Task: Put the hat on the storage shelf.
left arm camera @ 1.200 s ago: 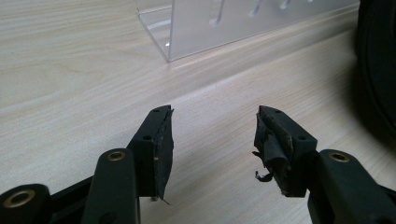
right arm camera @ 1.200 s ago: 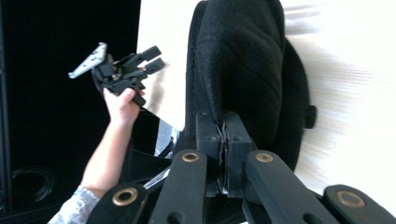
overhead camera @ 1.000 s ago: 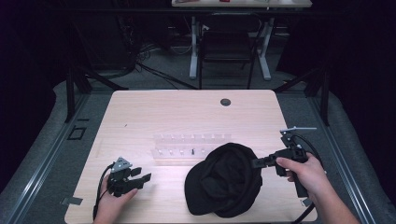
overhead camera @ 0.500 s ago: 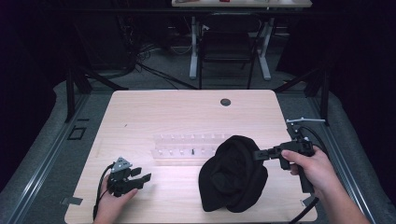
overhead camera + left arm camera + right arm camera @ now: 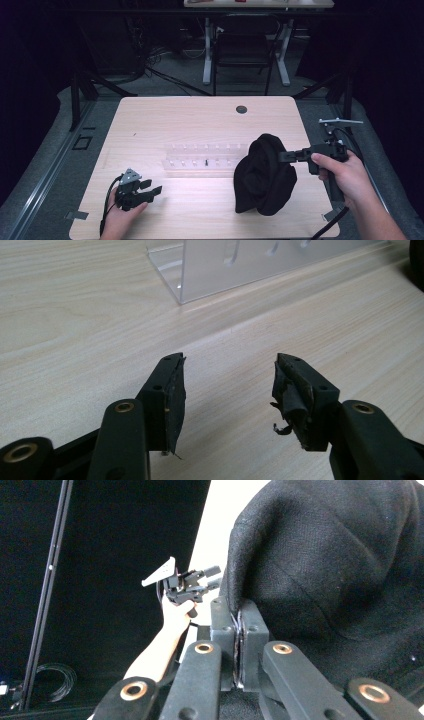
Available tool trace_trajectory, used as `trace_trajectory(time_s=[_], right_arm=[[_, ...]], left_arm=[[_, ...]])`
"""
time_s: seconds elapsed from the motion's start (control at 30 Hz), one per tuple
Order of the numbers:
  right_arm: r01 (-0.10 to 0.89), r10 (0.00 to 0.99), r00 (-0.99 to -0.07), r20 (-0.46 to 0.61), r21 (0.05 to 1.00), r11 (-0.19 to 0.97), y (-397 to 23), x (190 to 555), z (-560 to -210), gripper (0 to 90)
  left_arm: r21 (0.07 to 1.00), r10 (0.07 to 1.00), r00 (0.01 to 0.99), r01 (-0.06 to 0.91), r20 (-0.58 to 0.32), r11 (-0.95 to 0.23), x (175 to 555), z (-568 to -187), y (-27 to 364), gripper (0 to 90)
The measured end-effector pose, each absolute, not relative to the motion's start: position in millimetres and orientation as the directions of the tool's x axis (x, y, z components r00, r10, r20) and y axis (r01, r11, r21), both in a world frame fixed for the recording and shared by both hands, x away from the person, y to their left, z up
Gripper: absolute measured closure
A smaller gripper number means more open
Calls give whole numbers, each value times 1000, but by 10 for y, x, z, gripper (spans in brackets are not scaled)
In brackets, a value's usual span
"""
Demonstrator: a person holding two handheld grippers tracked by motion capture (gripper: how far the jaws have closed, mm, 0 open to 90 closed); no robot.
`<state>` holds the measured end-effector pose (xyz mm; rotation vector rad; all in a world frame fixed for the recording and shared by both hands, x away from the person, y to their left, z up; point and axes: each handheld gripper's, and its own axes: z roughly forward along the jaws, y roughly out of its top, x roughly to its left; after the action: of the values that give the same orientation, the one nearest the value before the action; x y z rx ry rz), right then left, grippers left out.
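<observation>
One black cap (image 5: 265, 175) hangs bunched over the tabletop's (image 5: 200, 120) right half | our right tool (image 5: 281, 156) clenches its upper edge, cap drooping below | left tool (image 5: 152, 187) released, resting well apart.

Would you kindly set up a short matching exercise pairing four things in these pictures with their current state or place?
Things:
1. left gripper
2. right gripper
3. black hat
4. clear rack

States or places:
A. lifted by its edge, hanging down to the table
B. open, holding nothing, low over the wood
C. standing at the middle of the table
D. shut on fabric

Pairs: 1-B, 2-D, 3-A, 4-C
</observation>
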<state>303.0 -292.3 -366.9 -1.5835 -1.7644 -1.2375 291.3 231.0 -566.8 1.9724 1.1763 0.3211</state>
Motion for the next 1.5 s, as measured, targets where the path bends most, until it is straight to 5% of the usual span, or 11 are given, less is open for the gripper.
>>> trace_trajectory(time_s=[0.77,1.5], right_arm=[[907,471,-277,837,390,-161,-3003,3181,-3229,883],[894,483,-265,835,400,-202,-2721,3685,-3040,883]], left_arm=[[743,827,535,623,-174,-247,2916,-5673,2300,465],[743,822,543,619,-170,-255,2925,-5679,2297,465]])
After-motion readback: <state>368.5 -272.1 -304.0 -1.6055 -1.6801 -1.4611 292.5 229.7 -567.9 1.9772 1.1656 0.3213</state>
